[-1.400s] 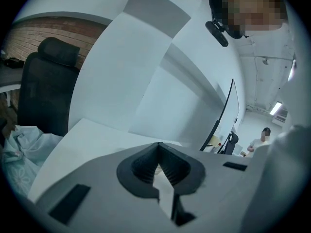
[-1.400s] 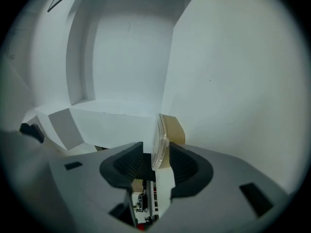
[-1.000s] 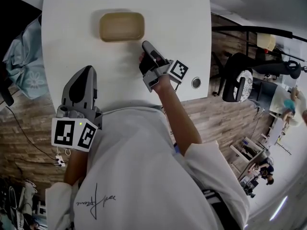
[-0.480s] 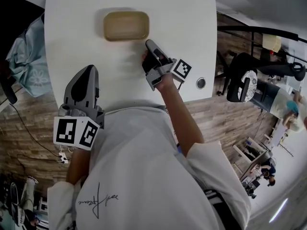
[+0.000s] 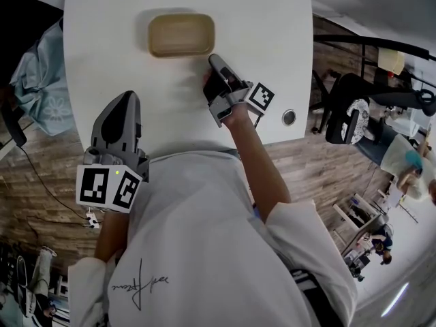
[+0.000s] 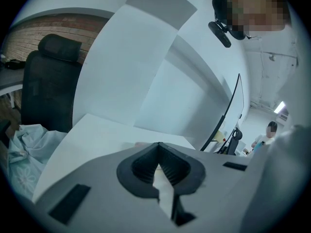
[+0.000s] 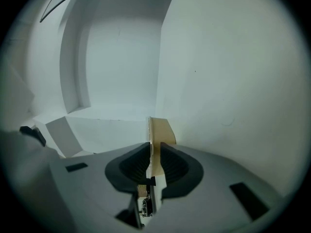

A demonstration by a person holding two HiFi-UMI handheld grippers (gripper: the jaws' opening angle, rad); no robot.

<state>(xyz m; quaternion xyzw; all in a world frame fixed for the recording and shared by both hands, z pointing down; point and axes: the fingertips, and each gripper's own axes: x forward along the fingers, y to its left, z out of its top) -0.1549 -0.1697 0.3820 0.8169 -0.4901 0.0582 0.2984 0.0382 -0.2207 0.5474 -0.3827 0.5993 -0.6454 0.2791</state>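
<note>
As right gripper (image 7: 154, 147) pinches tan tray (image 5: 181, 35), left gripper (image 6: 158, 145) closed

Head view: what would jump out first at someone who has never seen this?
A tan tray lies at the far side of the white table, and the right tongs pinch its near right corner. The left tongs, shut on nothing, are over the table's near edge, a black-and-white marker cube at their back.
</note>
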